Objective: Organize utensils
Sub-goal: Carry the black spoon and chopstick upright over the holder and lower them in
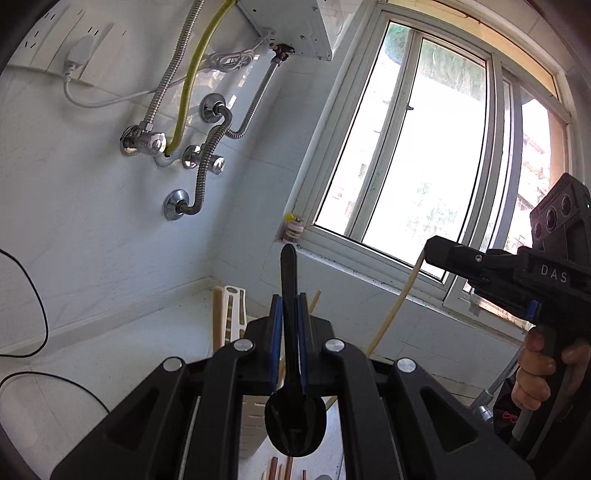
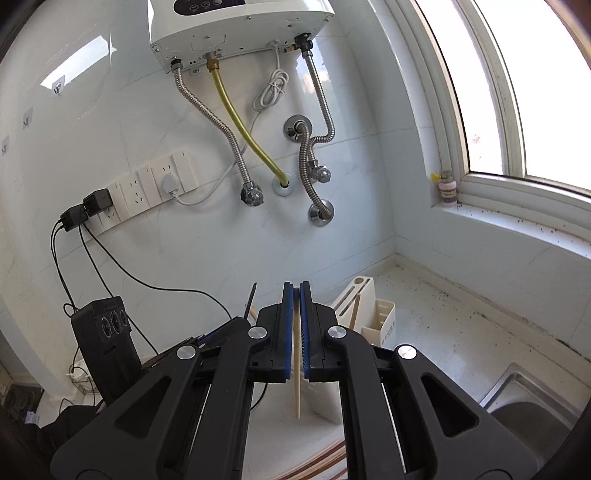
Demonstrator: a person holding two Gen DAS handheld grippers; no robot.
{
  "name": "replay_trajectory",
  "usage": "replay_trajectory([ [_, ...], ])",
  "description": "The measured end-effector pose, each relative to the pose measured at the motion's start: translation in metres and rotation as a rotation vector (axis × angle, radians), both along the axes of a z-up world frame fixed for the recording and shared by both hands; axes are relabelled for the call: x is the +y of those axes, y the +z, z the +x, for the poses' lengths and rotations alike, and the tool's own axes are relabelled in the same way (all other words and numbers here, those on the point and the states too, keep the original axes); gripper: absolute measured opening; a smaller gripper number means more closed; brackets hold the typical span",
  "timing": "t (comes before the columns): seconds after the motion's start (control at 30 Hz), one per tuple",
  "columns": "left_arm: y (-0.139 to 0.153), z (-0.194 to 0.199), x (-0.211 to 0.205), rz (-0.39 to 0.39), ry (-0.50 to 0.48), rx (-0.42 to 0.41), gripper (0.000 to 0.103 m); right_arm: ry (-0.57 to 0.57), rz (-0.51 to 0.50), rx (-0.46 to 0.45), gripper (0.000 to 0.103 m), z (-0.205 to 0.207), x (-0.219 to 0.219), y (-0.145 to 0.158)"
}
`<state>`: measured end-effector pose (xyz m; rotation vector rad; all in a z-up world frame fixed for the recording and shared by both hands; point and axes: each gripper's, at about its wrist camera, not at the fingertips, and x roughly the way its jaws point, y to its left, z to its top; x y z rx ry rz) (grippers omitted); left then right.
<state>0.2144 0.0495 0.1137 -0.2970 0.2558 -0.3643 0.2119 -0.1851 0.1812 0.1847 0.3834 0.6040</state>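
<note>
The tiled wall (image 2: 110, 122) fills the far side, with the window (image 1: 424, 147) at about two o'clock from where the grippers point. High at twelve o'clock hangs the water heater (image 2: 240, 33), its metal hoses (image 2: 207, 110) and one yellow hose (image 2: 243, 129) running down to valves in the wall. A row of sockets (image 2: 147, 188) sits at nine o'clock, with black cables (image 2: 122, 266) trailing from two adapters.

Below lies the pale counter (image 2: 443, 325), speckled with dark specks near the sill, and the steel sink (image 2: 524, 402) opens at four o'clock.

On the counter, at about one o'clock from the right gripper, stands the white utensil holder (image 2: 369, 314): a slotted block with a box-shaped compartment joined to its side. One light stick stands tilted in a slot of the block; what the box compartment holds I cannot tell.

The left gripper (image 1: 290, 325) is clenched on a black spoon (image 1: 291, 369), handle up at twelve o'clock, bowl hanging down at six, clear of the counter. The right gripper (image 2: 296, 325) grasps a pale chopstick (image 2: 296, 384) between its blue pads; the stick hangs down past the fingers, in front of the holder and above the counter. A hand (image 1: 535, 373) grips the right gripper's handle. A small bottle (image 2: 447, 188) stands on the sill.
</note>
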Motion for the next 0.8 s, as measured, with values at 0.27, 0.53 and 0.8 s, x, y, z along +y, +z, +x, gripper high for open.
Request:
replay_trajectory([
  [0.27,-0.009,0.016,-0.03,0.115,0.134,-0.165,0.008,-0.022,0.025,-0.014,0.004,0.032,-0.006,0.017],
  [0.53,-0.031,0.025,-0.037,0.155,0.199,-0.234,0.008,-0.033,0.031,-0.015,0.004,0.057,-0.006,0.018],
  [0.8,-0.037,0.033,-0.034,0.175,0.216,-0.275,0.008,-0.025,0.053,-0.035,0.004,0.07,-0.004,0.02],
])
